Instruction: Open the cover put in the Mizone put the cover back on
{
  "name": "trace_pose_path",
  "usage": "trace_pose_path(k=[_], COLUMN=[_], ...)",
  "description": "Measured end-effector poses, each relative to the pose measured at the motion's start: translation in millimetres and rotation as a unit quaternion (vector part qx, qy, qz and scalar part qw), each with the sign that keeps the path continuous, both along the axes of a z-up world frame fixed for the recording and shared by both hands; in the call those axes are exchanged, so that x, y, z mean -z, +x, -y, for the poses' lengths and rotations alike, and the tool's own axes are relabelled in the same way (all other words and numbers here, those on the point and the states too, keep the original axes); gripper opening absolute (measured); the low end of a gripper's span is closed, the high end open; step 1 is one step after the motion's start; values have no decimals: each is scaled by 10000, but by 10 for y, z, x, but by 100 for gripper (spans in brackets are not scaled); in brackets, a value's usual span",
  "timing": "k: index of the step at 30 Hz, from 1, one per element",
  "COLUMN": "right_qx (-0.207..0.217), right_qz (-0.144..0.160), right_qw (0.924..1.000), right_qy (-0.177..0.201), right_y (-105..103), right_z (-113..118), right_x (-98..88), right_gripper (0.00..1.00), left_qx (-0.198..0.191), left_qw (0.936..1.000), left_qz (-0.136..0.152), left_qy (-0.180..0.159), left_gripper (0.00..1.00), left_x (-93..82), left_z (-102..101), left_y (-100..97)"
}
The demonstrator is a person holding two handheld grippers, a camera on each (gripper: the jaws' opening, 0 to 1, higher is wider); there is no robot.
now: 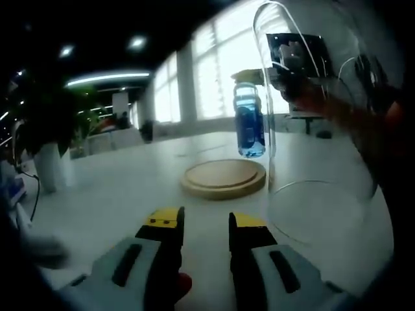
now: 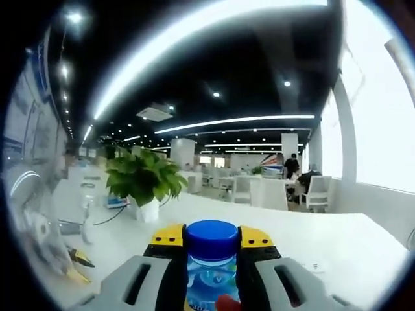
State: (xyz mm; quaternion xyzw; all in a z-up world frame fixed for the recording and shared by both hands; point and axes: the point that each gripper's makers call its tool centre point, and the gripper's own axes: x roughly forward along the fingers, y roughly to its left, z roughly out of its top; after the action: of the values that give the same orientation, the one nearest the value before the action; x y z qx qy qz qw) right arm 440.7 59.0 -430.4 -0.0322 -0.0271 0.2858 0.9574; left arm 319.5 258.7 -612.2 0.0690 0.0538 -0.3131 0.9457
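- The left gripper (image 1: 205, 223), grey with yellow-tipped jaws, has its jaws apart with nothing between them, low over a white tabletop (image 1: 117, 194).
- Ahead of those jaws lies a round, flat wooden base (image 1: 224, 177) on the table.
- Up and to the right of the left jaws, the right gripper (image 1: 295, 61) holds a blue plastic Mizone bottle (image 1: 249, 123) in the air above the wooden base.
- A clear glass dome cover (image 1: 311, 129) stands just right of the base, in front of the right gripper.
- The right gripper (image 2: 211, 237) is clamped on the bottle's neck, below the blue screw cap (image 2: 211, 236).
- Beyond the right jaws, to the left, stands a leafy green plant in a white pot (image 2: 144, 181).
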Motion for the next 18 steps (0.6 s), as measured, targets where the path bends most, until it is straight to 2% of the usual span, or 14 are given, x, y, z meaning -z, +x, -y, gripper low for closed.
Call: trace_pose_path(k=[11, 18], right_qx=[-263, -481], right_qz=[-36, -50], right_qw=[9996, 9988], right_qy=[76, -50], right_y=[92, 87], right_z=[-180, -365], right_x=[-69, -45], right_gripper=[21, 21], left_qx=[18, 10], left_qw=[10000, 10000], left_qz=[5, 4], left_qy=[25, 35], left_gripper=[21, 21], left_x=[4, 6], left_z=[9, 5], left_y=[-6, -3])
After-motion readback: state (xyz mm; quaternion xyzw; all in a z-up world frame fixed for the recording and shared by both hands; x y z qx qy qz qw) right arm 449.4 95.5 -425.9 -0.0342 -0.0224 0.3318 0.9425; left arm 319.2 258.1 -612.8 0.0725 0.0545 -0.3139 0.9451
